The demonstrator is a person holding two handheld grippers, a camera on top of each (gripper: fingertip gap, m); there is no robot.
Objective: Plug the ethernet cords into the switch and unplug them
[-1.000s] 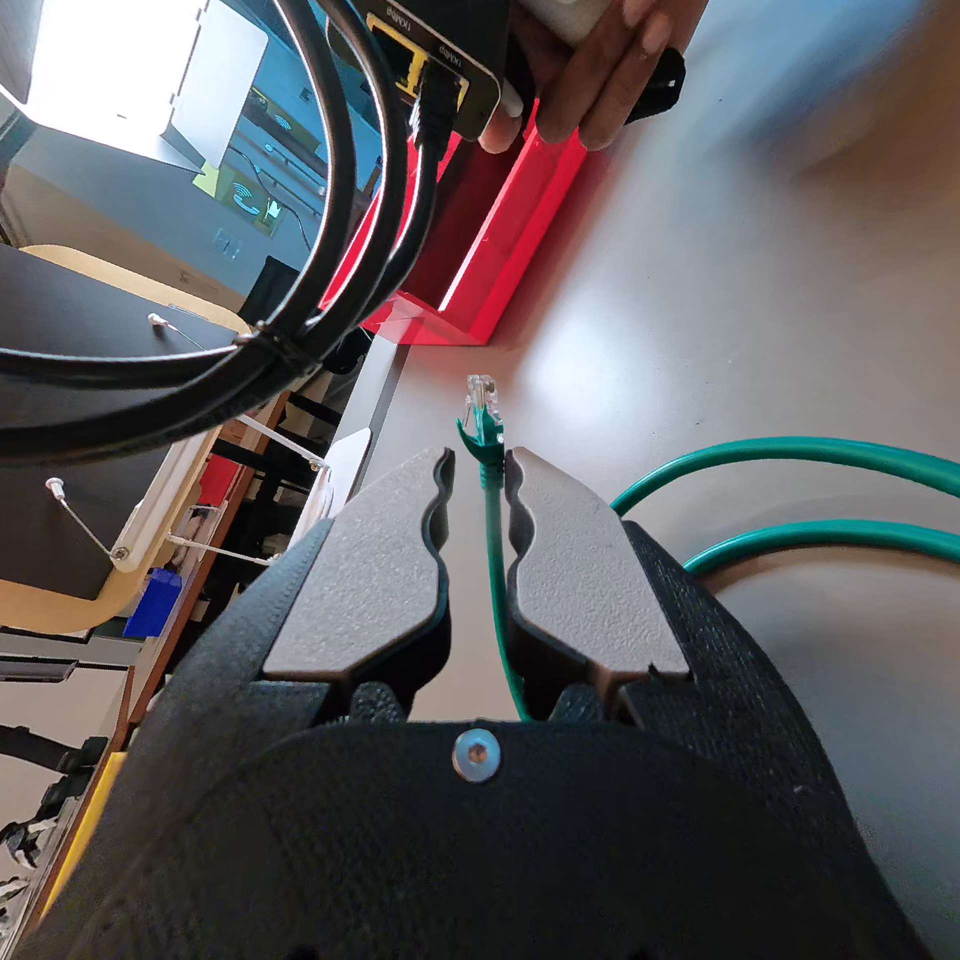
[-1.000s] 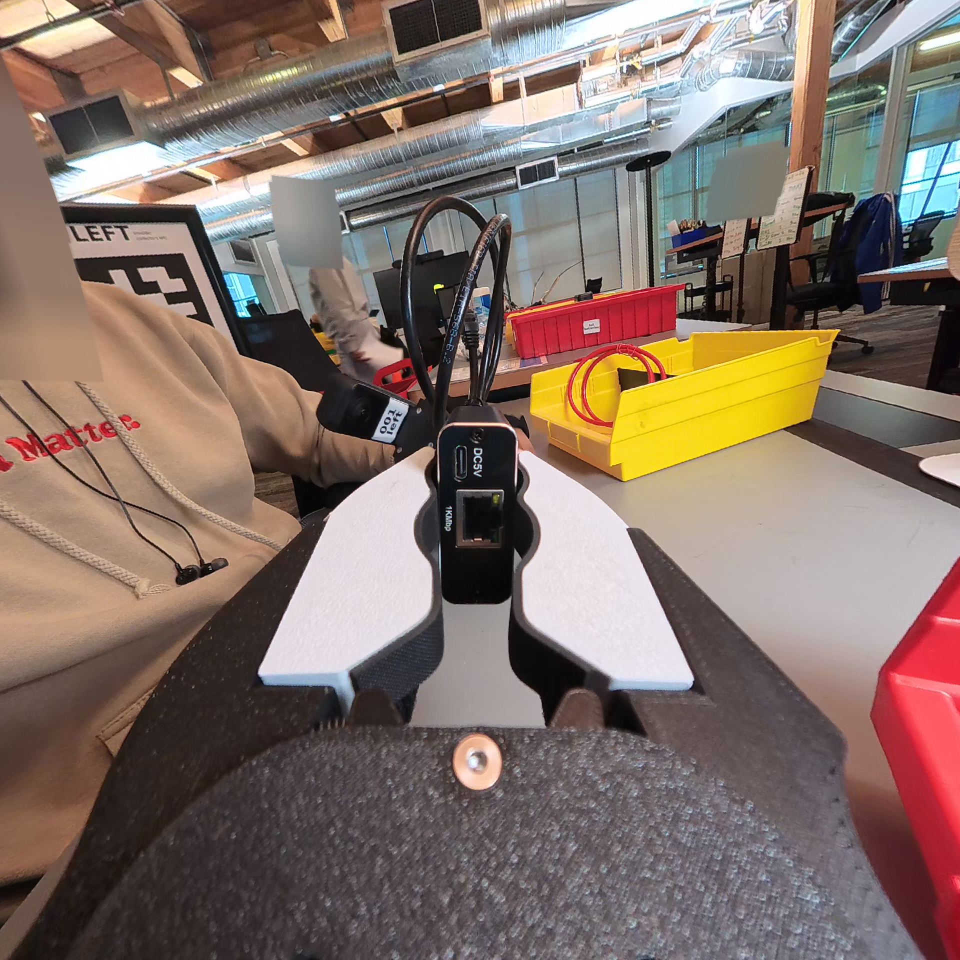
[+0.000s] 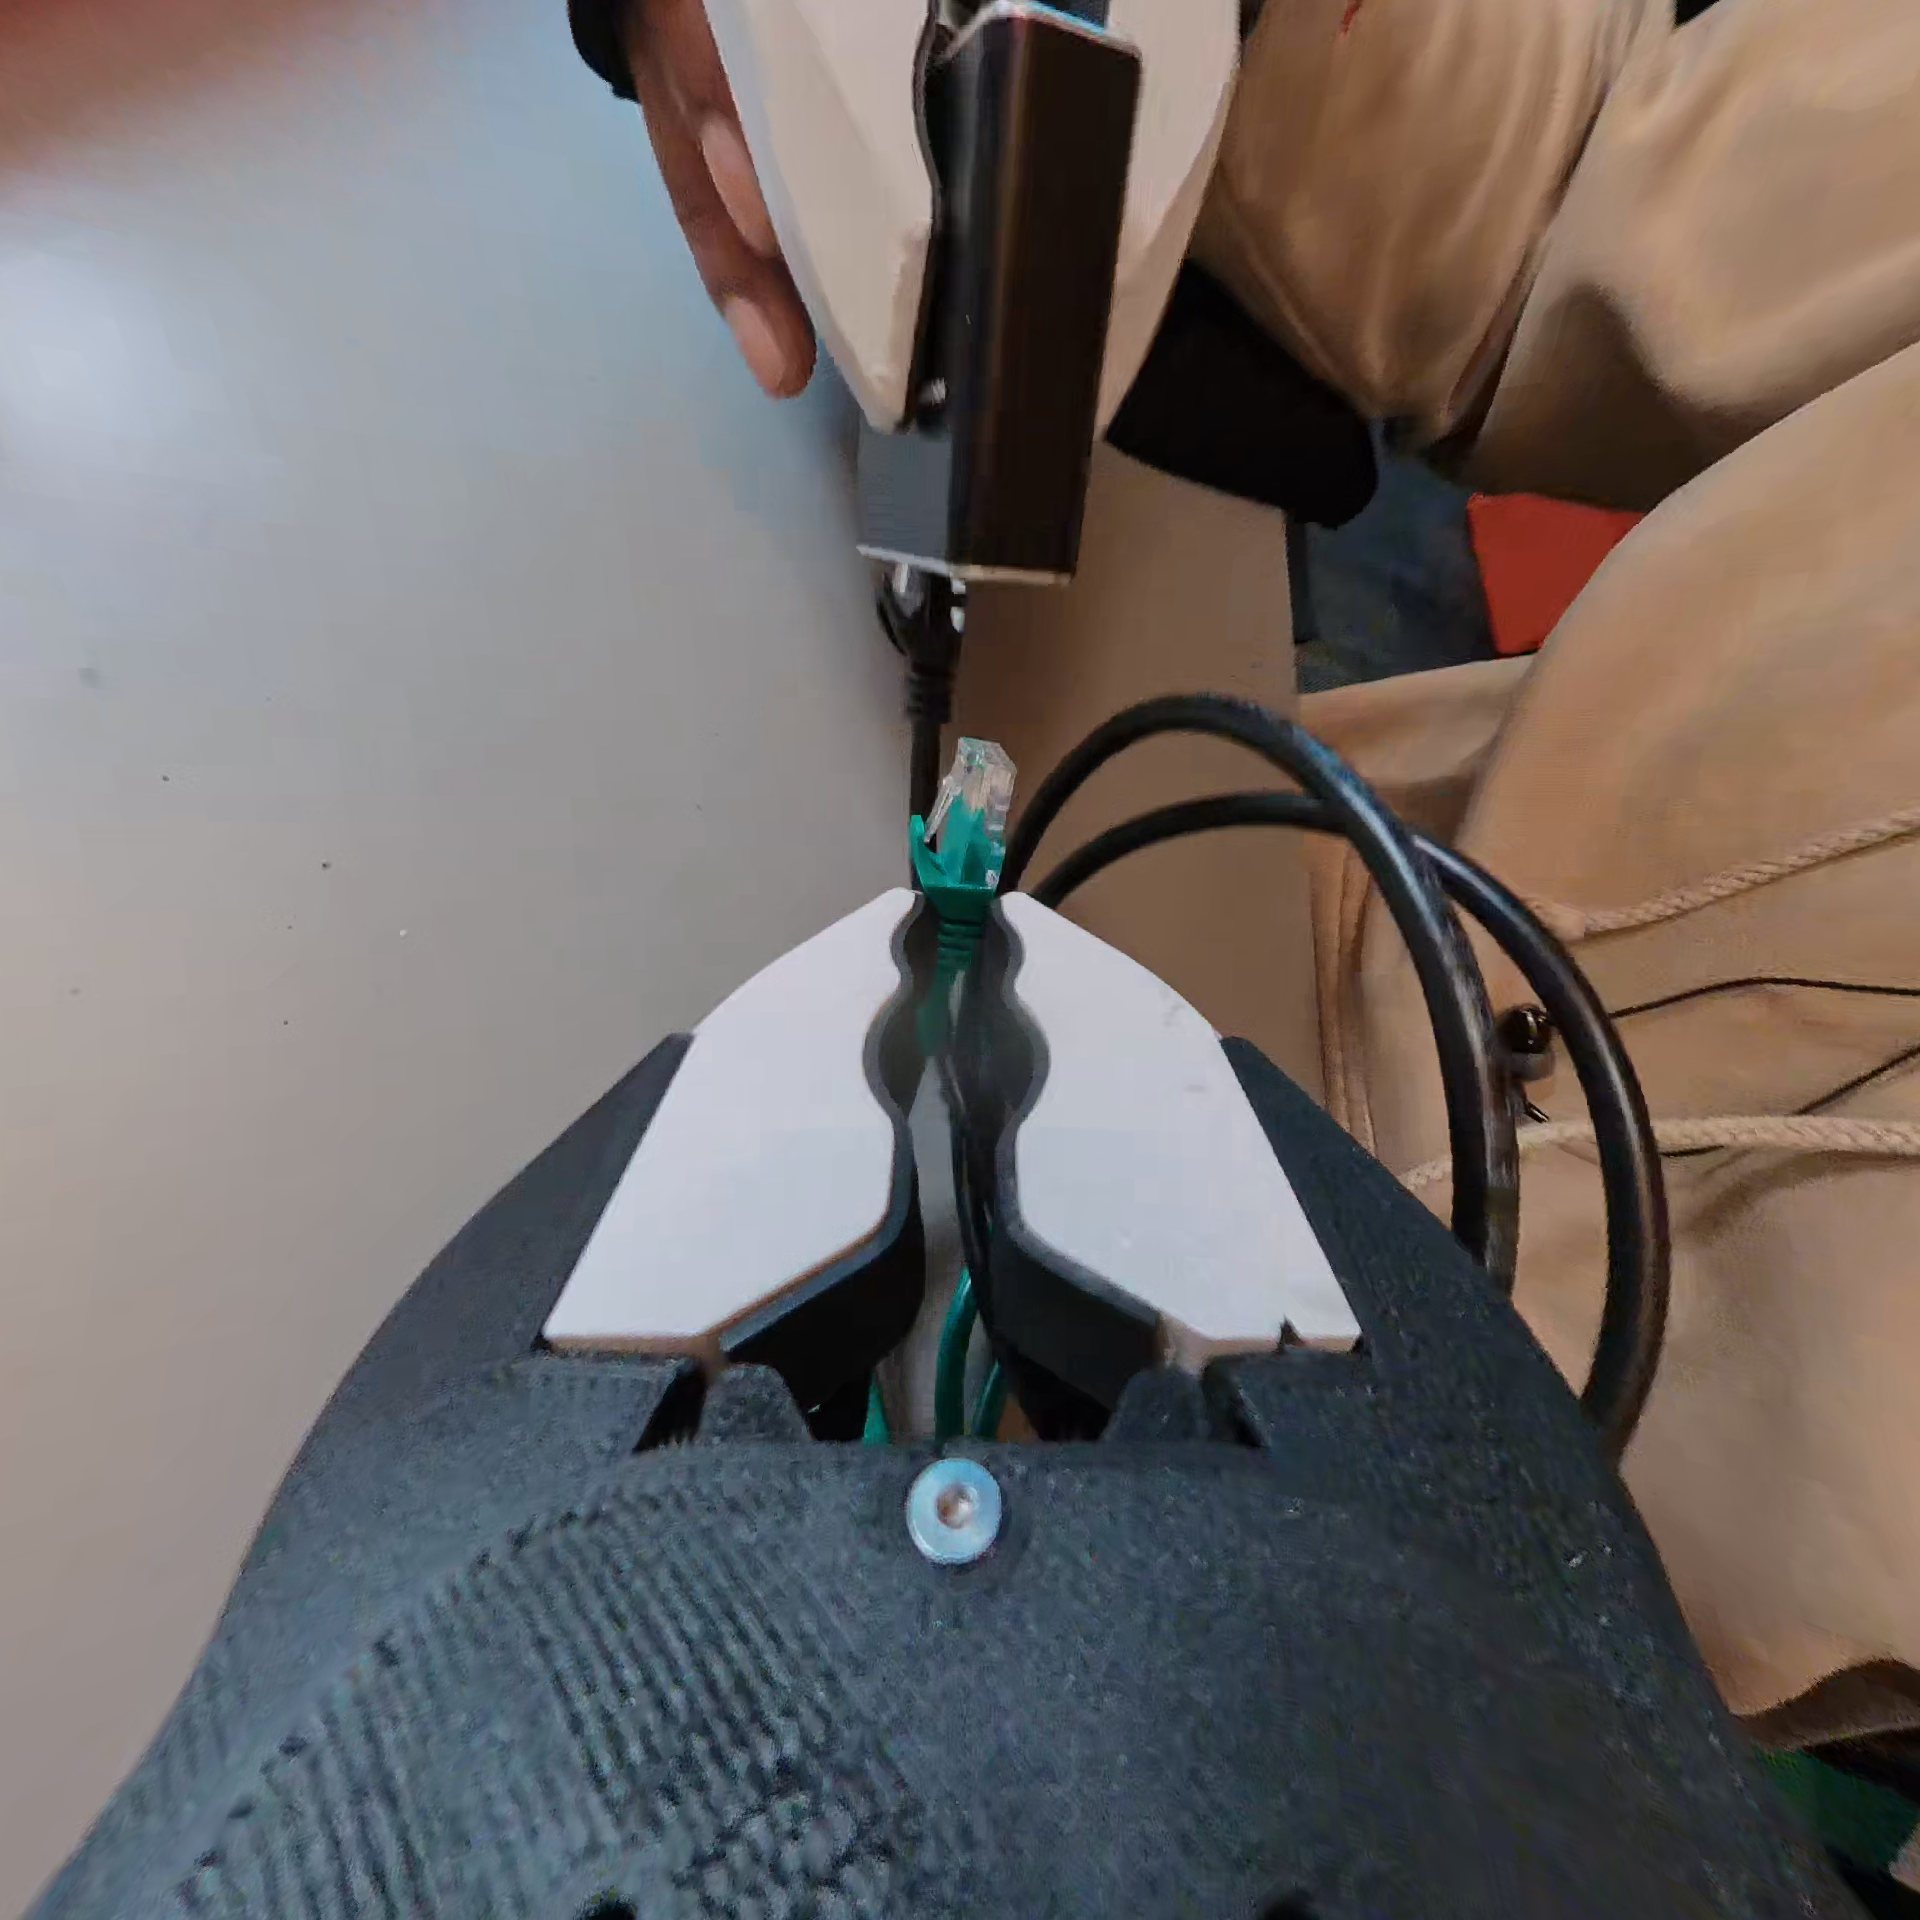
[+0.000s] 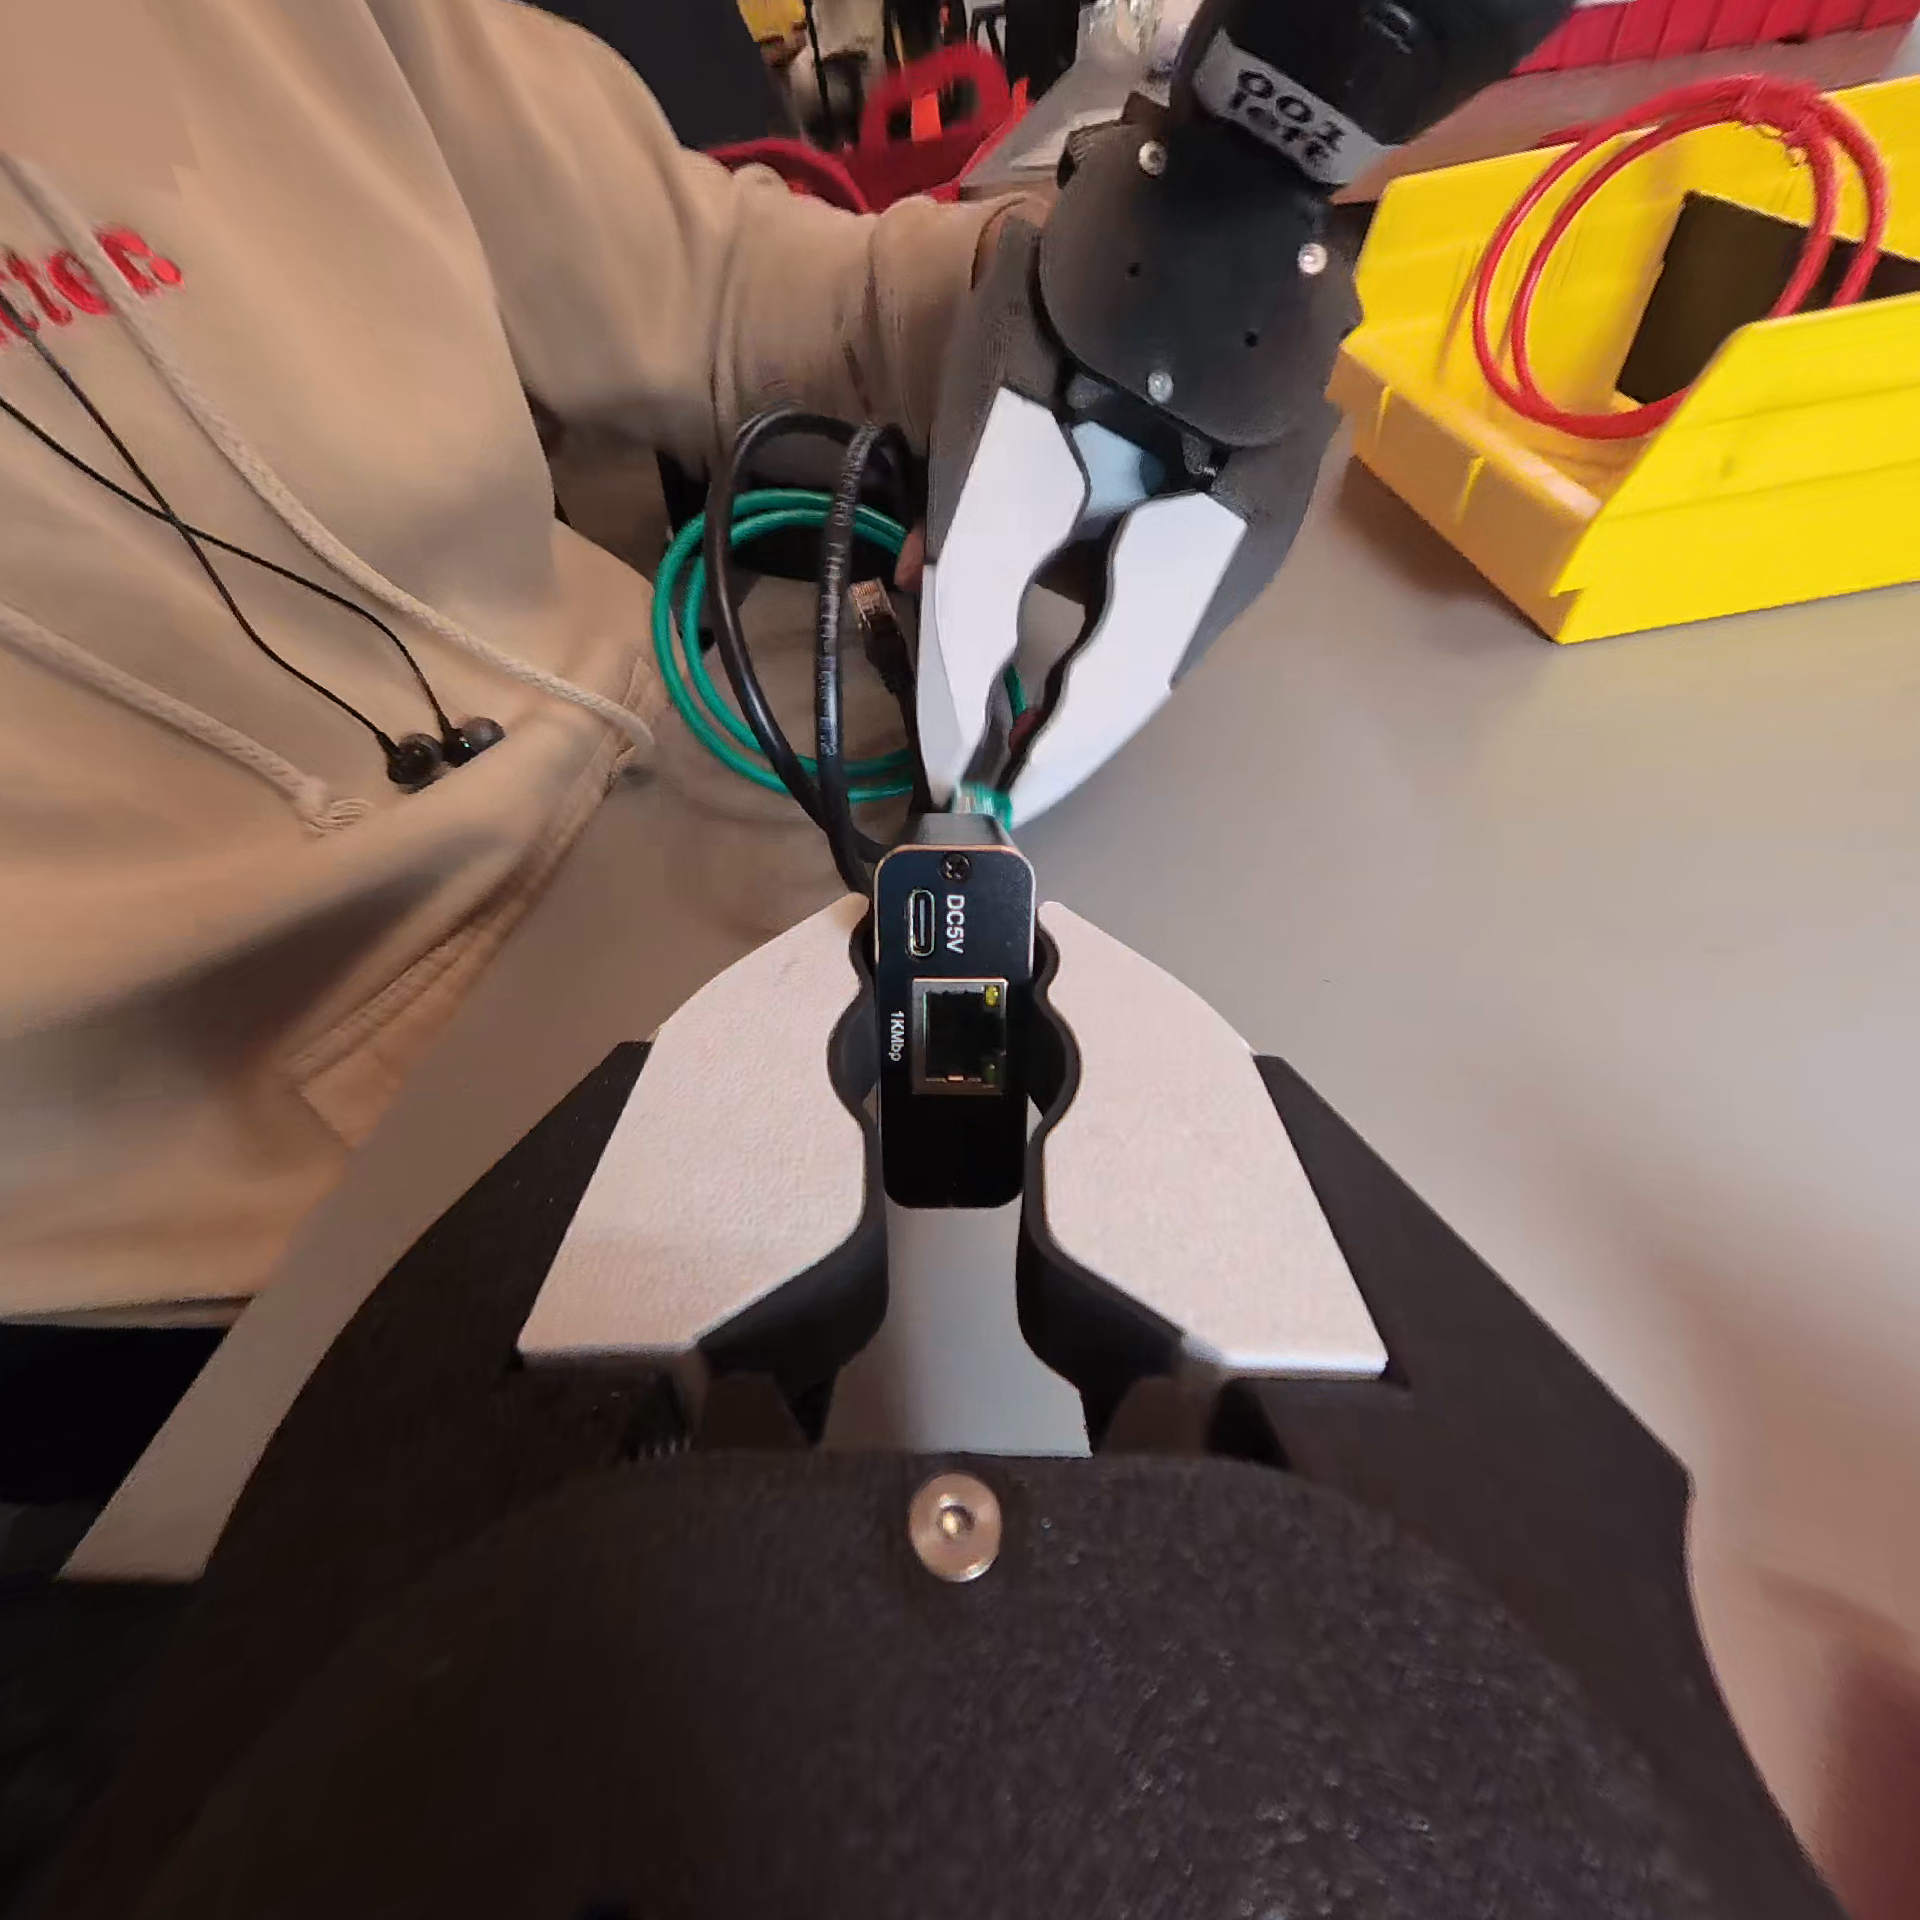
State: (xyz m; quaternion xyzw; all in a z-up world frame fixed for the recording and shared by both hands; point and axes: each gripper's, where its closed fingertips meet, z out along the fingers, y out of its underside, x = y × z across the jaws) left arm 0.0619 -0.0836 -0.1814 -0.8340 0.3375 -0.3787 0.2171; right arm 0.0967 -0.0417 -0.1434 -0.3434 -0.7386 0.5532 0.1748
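Gripping the green ethernet cord point(image 3: 956, 914) just behind its boot, the left gripper point(image 3: 958, 914) has its jaws closed on the cable, with the clear plug point(image 3: 977, 781) sticking out past the fingertips. The left wrist view shows that plug pointing at the near end of the black switch point(image 3: 1003, 312), close to it but not yet in; a black cord point(image 3: 1455, 935) is already plugged into that end and loops off to the right over a tan hoodie point(image 3: 1662, 1143). A hand point(image 3: 727, 229) shows beside the far gripper's white fingers over the grey table point(image 3: 364, 831).

The right wrist view gives what the other cannot: the switch's point(image 4: 954, 1029) opposite face, with one empty network port and a small power socket, held upright between the right gripper's point(image 4: 954, 935) jaws, which are clamped on its two sides. From here the left gripper point(image 4: 997, 800) comes down from above and behind, its tips right at the switch's far end, so the green plug is mostly hidden by the switch body. Coils of green cord point(image 4: 717, 665) and black cord point(image 4: 748, 623) hang behind, in front of the hoodie. A yellow bin point(image 4: 1662, 499) holding a red cable coil point(image 4: 1662, 260) stands well apart at upper right.
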